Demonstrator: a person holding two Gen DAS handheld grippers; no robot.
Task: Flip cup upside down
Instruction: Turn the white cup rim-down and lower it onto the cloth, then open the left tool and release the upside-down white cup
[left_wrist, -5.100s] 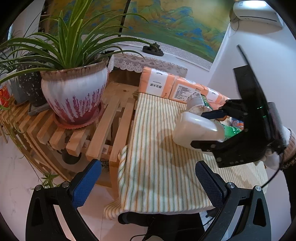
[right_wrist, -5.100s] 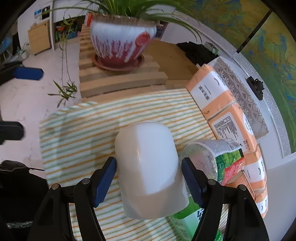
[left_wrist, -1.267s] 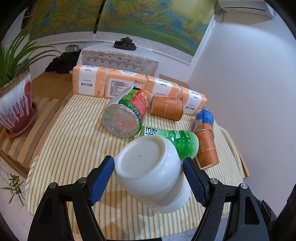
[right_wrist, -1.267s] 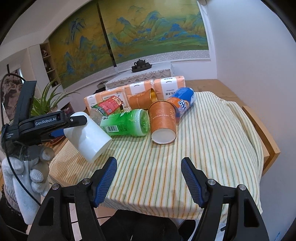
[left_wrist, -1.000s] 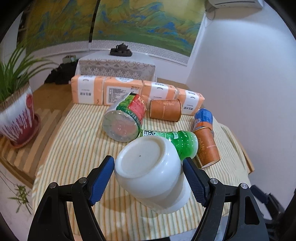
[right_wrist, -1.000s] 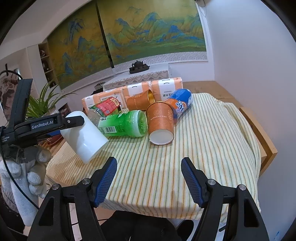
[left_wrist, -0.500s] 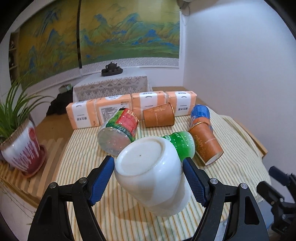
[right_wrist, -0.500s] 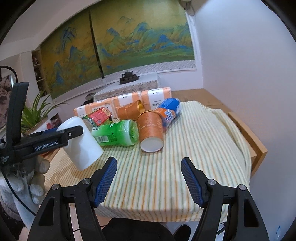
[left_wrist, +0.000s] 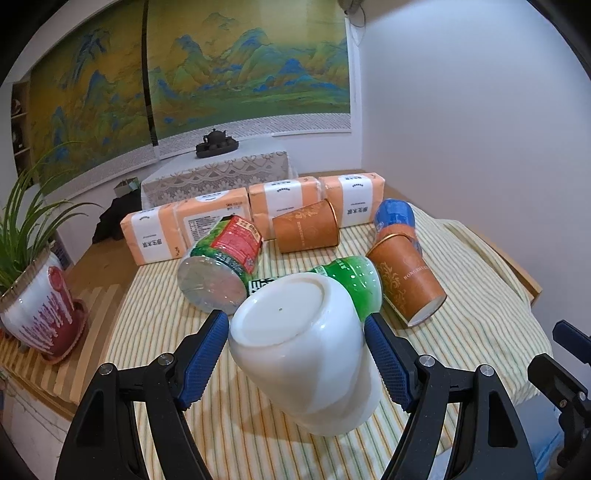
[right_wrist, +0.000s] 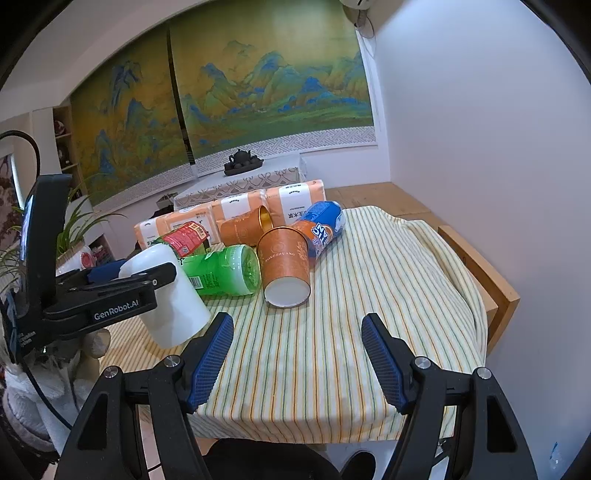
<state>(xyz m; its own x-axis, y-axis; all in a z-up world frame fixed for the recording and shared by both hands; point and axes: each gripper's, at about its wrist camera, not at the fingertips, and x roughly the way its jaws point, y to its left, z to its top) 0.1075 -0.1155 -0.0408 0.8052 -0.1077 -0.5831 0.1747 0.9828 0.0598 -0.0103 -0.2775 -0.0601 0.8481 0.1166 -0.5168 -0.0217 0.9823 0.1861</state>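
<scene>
My left gripper (left_wrist: 295, 350) is shut on a white cup (left_wrist: 306, 354) and holds it above the striped tablecloth (left_wrist: 177, 306). The cup is tilted, its flat base toward the camera and upward, its mouth down and away. In the right wrist view the same cup (right_wrist: 177, 306) hangs at the left in the left gripper (right_wrist: 147, 280), mouth down toward the cloth. My right gripper (right_wrist: 297, 354) is open and empty over the table's near edge.
Lying on the cloth are a green bottle (right_wrist: 221, 275), a clear bottle with red label (left_wrist: 221, 258), two orange paper cups (right_wrist: 282, 266) (left_wrist: 306, 229) and a blue can (right_wrist: 325, 221). Orange tissue packs (left_wrist: 207, 221) line the back. A potted plant (left_wrist: 33, 295) stands left.
The right gripper has let go of the cup and drawn back; the left gripper now holds it. Over the last second the cup has tilted further, base up, and lifted slightly.
</scene>
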